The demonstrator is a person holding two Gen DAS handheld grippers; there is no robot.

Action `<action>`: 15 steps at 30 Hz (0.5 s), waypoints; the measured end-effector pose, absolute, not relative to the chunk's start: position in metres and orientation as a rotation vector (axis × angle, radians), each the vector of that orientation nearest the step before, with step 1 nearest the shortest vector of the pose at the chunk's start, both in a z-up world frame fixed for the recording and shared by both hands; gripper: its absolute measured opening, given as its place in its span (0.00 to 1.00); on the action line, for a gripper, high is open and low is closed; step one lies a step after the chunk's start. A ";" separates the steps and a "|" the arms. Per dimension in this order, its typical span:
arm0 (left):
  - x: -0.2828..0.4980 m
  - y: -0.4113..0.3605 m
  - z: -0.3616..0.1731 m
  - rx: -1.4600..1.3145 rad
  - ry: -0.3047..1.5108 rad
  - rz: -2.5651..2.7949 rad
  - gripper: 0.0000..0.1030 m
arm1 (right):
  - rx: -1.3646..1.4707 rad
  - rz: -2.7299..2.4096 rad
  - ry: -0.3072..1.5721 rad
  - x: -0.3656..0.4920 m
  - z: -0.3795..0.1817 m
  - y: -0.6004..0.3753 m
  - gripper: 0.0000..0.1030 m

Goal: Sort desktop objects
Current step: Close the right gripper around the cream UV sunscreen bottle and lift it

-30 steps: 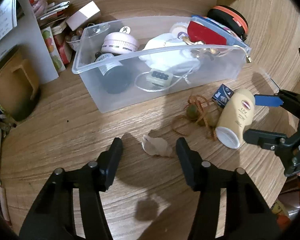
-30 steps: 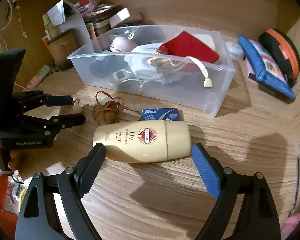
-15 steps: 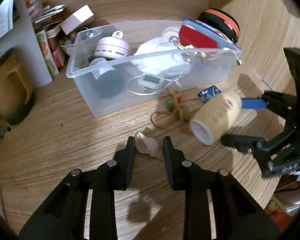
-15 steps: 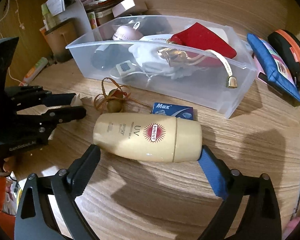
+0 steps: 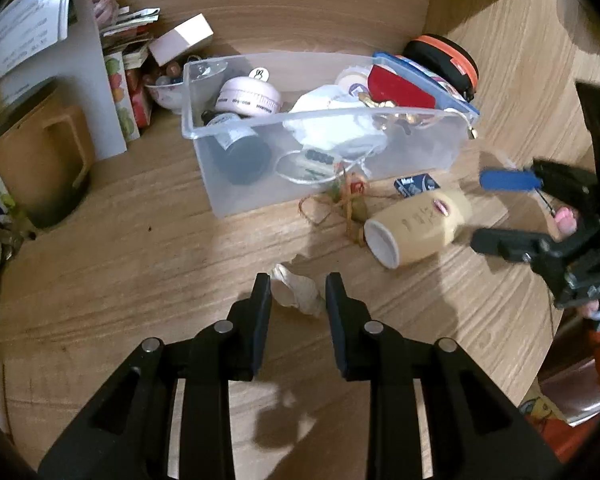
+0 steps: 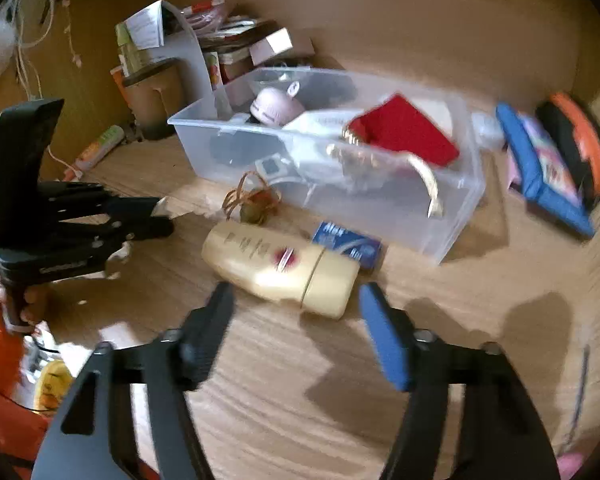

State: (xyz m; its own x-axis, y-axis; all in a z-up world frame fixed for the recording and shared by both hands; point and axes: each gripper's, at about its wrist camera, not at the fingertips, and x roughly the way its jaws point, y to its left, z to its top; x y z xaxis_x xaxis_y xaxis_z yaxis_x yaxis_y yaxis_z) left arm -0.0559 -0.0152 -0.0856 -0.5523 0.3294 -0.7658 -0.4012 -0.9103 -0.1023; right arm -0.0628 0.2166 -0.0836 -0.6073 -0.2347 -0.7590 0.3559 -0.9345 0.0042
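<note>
Left gripper (image 5: 298, 292) newly clamped on pale shell (image 5: 296, 290), barely off tabletop (image 5: 140, 240). Right gripper (image 6: 296, 320) narrowing, jaws still wide, short of sunscreen bottle (image 6: 280, 268). Next: clear bin (image 5: 328, 120), probably.

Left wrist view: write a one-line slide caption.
Left hand-held gripper shut on a seashell before the clear bin.

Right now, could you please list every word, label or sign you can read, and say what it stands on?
"Max": small blue box beside the clear bin.
Rabbit sign: round tag above the pink jar.
Cream bottle: red emblem, print blurred.
Pink jar's band, papers, dark bottle's label: too small.
</note>
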 end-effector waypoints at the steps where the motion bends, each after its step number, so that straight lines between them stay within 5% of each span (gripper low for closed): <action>1: -0.054 -0.016 -0.086 -1.185 0.114 2.452 0.26 | 1.169 -2.545 0.238 -0.066 -0.084 0.213 0.74; 15: -0.034 -0.037 -0.083 -1.174 0.009 2.472 0.26 | 1.263 -2.288 0.780 -0.095 -0.107 0.151 0.61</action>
